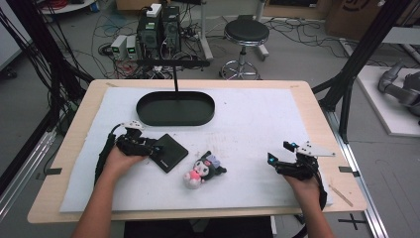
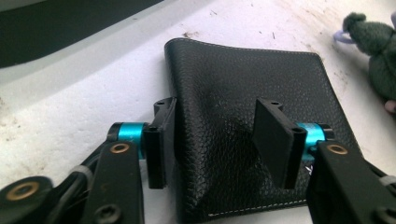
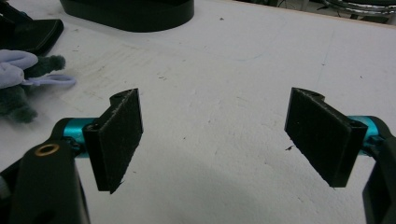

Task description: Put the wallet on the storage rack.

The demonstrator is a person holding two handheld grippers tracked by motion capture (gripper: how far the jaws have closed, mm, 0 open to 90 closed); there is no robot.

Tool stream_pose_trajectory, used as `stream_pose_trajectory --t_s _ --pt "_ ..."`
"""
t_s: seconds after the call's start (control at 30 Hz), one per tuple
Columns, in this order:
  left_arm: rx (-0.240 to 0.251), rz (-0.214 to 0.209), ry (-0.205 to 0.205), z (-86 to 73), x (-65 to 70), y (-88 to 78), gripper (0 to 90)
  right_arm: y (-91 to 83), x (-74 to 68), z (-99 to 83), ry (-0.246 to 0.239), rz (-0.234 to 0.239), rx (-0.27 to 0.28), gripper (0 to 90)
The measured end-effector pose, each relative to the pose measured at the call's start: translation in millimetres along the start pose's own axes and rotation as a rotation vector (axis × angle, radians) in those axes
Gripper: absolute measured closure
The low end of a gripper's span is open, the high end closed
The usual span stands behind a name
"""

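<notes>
Left gripper (image 2: 219, 140) spread over the black leather wallet (image 2: 252, 93), jaws not yet clamped.
Wallet looks light, pliable, grainy; best pinched across one edge. Right gripper (image 3: 215, 140) idle, spread wide.

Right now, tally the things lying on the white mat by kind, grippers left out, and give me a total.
Black leather wallet: 1
Plush toy: 1
Black oval tray: 1
Total: 3

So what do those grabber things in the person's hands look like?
Both are black. The left gripper and right gripper each have two flat black pads on bright blue posts, with brass rivets. Each carries a grey three-cornered plate on top and trails a black cable. The forearms are bare, without sleeves.
</notes>
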State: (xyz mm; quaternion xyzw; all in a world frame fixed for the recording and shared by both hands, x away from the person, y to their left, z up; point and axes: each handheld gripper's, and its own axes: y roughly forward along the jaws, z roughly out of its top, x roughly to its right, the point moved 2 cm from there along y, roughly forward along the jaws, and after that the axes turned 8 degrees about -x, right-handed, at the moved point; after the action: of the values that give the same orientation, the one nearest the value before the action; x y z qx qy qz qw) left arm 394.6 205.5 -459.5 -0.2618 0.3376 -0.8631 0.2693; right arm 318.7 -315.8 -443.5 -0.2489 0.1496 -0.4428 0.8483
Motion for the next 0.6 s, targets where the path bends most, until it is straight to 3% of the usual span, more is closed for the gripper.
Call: stream_pose_trajectory --t_s 0.07,0.1,0.23,0.6 --pt "0.011 0.010 -0.010 0.1 -0.9 -1.7 61.6 -0.1 -0.1 0.0 0.003 0.001 0.000 19.8" --pt "0.017 0.011 -0.012 0.2 -1.1 -2.4 69.9 -0.5 -1.0 -0.1 0.002 0.002 -0.002 19.8" --pt "0.034 0.018 0.002 0.7 0.2 -5.2 75.8 -2.1 -1.7 -0.7 -0.004 -0.006 -0.004 19.8" --pt "0.147 0.011 0.057 8.4 11.0 -25.7 81.0 -3.6 -1.6 -0.8 -0.001 -0.009 0.003 19.8"
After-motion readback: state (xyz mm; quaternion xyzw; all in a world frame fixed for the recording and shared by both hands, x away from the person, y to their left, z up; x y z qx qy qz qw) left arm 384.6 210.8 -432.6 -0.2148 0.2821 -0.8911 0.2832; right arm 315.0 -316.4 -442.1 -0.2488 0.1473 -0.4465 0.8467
